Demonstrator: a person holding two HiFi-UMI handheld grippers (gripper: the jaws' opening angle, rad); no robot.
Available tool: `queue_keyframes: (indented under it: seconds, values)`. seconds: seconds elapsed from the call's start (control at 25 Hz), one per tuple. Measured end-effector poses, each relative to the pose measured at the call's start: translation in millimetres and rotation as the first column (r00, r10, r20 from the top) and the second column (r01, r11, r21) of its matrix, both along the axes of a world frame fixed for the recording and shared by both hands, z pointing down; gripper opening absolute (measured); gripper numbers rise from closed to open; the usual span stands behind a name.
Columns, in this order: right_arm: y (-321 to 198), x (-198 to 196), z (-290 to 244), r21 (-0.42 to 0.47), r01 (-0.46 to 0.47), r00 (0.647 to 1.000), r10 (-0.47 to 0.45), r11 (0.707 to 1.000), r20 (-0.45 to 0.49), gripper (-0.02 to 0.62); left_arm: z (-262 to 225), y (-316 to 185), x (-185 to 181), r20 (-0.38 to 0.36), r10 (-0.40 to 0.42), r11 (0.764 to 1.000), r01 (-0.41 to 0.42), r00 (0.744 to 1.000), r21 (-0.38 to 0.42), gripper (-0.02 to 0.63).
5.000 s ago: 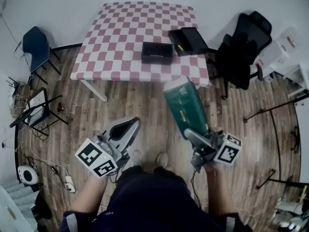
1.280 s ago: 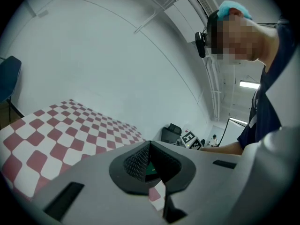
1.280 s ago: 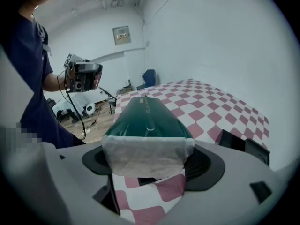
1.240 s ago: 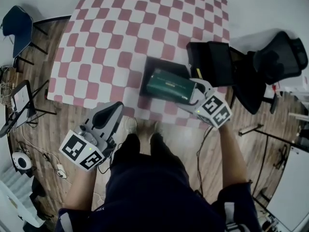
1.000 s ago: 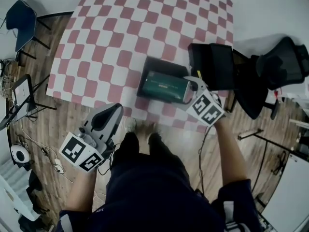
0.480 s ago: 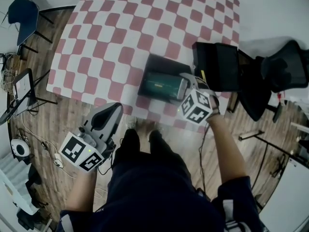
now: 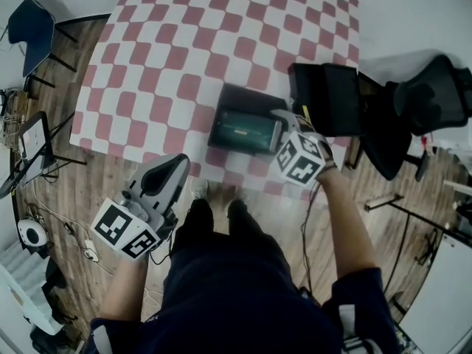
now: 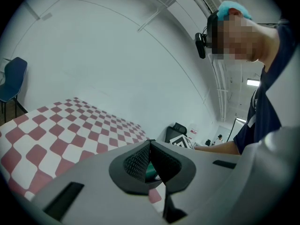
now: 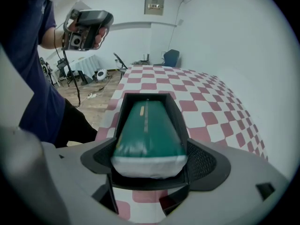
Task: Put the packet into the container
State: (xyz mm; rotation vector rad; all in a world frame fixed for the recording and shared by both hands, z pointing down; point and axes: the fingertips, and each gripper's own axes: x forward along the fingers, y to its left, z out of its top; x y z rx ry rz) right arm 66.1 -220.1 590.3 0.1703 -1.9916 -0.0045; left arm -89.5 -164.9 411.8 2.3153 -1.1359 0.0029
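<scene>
in the head view the right gripper (image 7: pixel 281 130) and its marker cube cover the right end of the packet (image 7: pixel 243 133) and the wall of the container (image 7: pixel 236 94) on that side. in the right gripper view the packet hides the container's floor, and the gripper's body covers its near wall. the yellow print on the packet is too small to read. in the left gripper view only a green sliver shows behind the jaws of the left gripper (image 8: pixel 150 146), too little to identify, and the gripper's body hides the near part of the table (image 8: pixel 51 135).

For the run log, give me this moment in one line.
right tool shut on packet | packet in container | left tool shut, empty
</scene>
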Motion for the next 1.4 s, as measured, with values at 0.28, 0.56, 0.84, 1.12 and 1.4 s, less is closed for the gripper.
queue_keyframes:
  seconds: [0.28,0.56,0.84,1.12,1.4]
  values:
    - [-6,16,-39,0.027,-0.101,0.991,0.098,0.995,0.088,0.445,-10,-1,6,0.003,0.028,0.999,-0.028,1.000,0.024,0.025]
    - [5,17,-119,0.006,-0.278,0.895,0.257,0.961,0.364,0.443,-30,0,16,0.013,0.068,0.995,-0.069,0.998,0.069,0.025]
    - [23,16,-189,-0.034,-0.399,0.727,0.339,0.916,0.597,0.431,-51,1,35,0.019,0.131,0.984,-0.132,0.991,0.116,0.025]
    - [41,19,-231,-0.054,-0.518,0.578,0.396,0.854,0.714,0.217,-60,9,43,0.020,0.186,0.972,-0.187,0.982,0.140,0.025]
    - [58,26,-240,-0.134,-0.603,0.465,0.483,0.786,0.742,0.133,-66,16,44,0.026,0.225,0.962,-0.227,0.974,0.151,0.025]
